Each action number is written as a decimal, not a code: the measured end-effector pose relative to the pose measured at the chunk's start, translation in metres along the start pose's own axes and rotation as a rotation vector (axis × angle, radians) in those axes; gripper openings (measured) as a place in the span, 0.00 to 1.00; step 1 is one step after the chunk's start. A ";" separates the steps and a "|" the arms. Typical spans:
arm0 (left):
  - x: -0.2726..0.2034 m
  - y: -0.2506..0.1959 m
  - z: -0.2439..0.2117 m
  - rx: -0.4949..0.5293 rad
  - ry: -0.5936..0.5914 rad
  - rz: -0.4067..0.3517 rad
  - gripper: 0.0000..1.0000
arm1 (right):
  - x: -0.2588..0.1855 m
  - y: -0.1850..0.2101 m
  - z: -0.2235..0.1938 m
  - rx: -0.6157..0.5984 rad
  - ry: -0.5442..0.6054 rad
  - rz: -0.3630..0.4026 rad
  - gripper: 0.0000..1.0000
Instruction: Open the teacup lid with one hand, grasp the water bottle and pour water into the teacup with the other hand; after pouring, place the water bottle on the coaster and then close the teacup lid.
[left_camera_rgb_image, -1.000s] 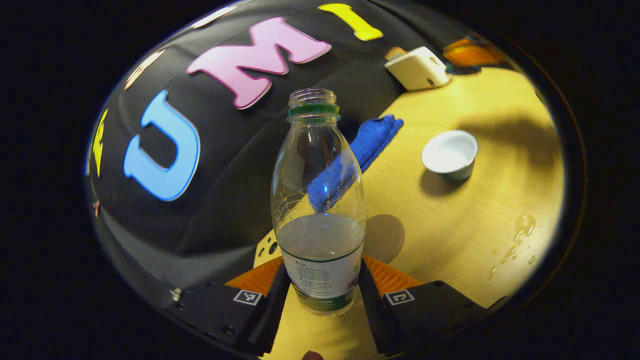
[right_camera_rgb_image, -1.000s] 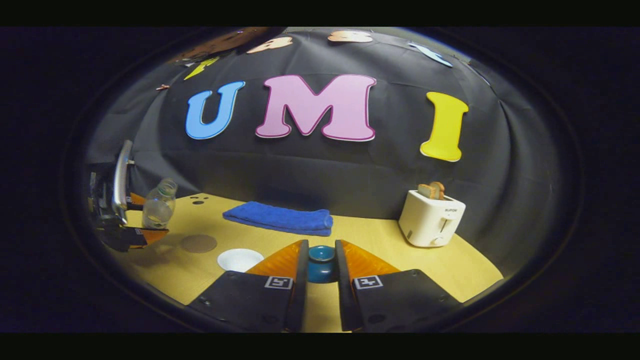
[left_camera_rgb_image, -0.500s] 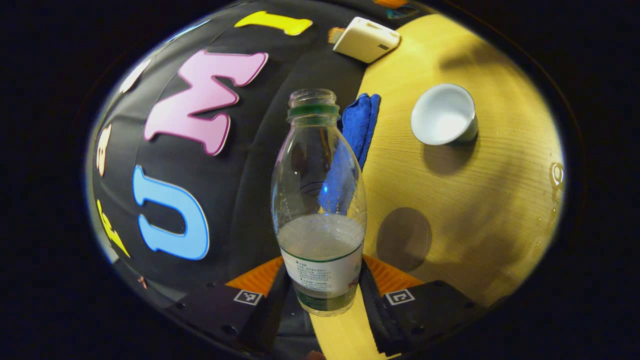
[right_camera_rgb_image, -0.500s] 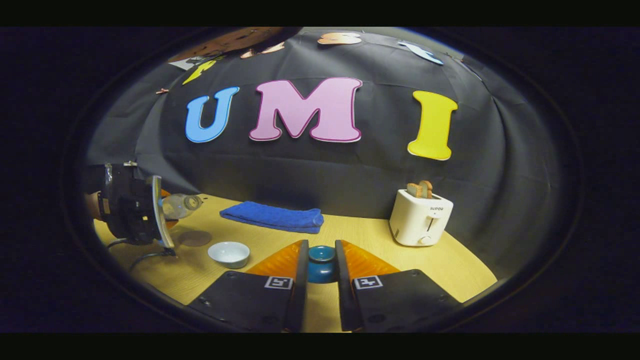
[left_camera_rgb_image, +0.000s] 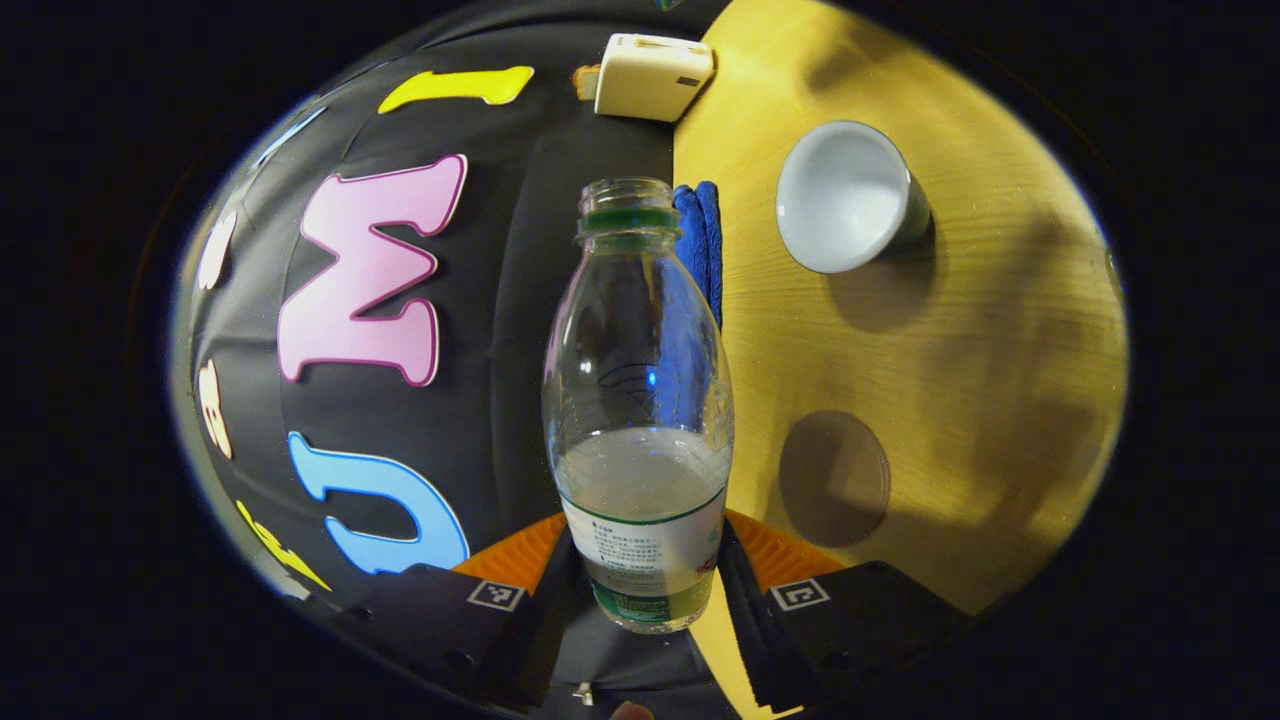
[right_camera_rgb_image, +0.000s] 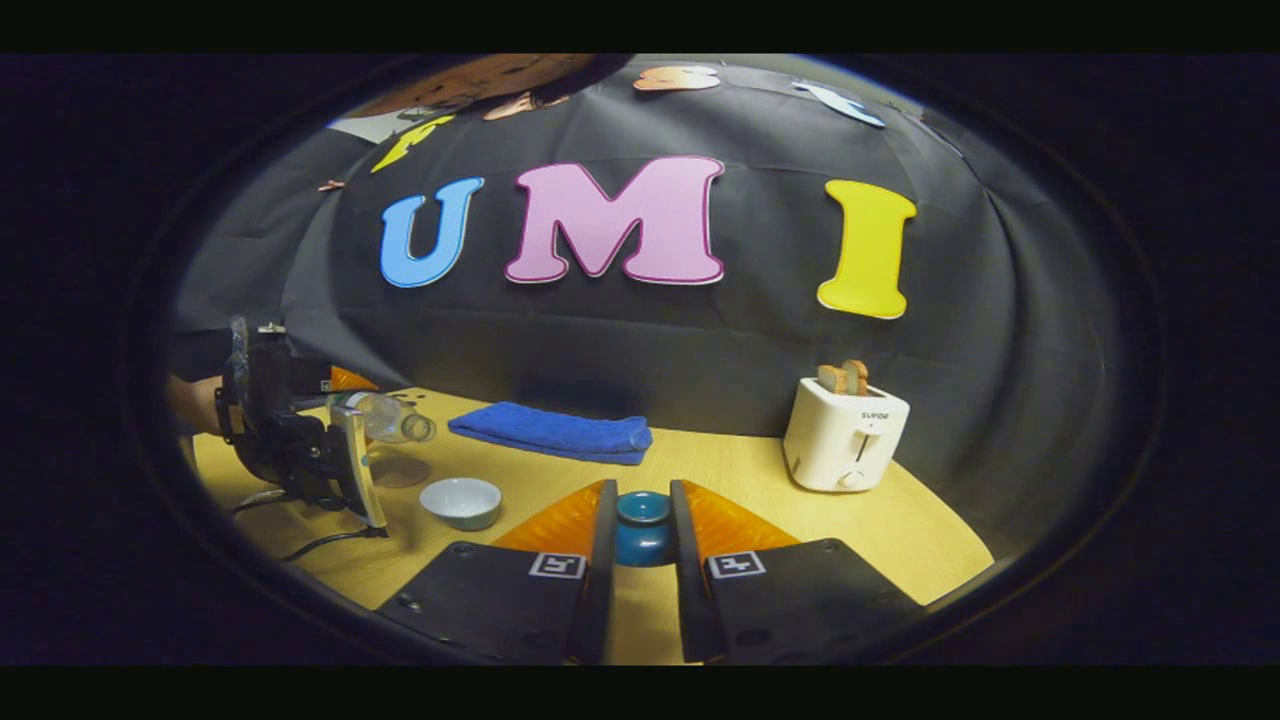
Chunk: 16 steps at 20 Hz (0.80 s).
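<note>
Left gripper (left_camera_rgb_image: 640, 580) clamps the clear plastic water bottle (left_camera_rgb_image: 637, 400), tipped nearly horizontal, mouth short of the open white teacup (right_camera_rgb_image: 461, 501) (beside the brown coaster (left_camera_rgb_image: 834, 478)); right gripper (right_camera_rgb_image: 641, 560) pinches the blue lid (right_camera_rgb_image: 642, 528).

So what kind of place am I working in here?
Likely a staged recording booth, not a real kitchen: a black cloth wall backs a wooden table holding a toaster and blue towel.
</note>
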<state>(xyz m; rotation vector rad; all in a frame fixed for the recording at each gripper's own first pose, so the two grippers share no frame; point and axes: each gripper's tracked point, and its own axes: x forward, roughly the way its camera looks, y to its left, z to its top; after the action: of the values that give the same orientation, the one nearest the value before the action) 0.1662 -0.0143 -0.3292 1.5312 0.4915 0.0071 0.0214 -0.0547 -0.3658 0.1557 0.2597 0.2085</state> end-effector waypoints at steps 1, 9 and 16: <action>0.001 -0.001 -0.001 0.008 0.003 -0.002 0.74 | -0.001 -0.001 0.000 -0.009 0.000 0.004 0.34; 0.005 0.002 -0.004 0.132 0.004 0.030 0.74 | -0.011 -0.009 -0.002 -0.072 -0.001 0.020 0.29; 0.012 0.008 0.000 0.217 -0.009 0.060 0.74 | -0.015 -0.021 -0.005 -0.064 -0.007 0.009 0.34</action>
<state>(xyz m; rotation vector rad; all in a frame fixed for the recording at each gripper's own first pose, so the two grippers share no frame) 0.1790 -0.0101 -0.3256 1.7578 0.4504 -0.0074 0.0103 -0.0780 -0.3706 0.0941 0.2451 0.2254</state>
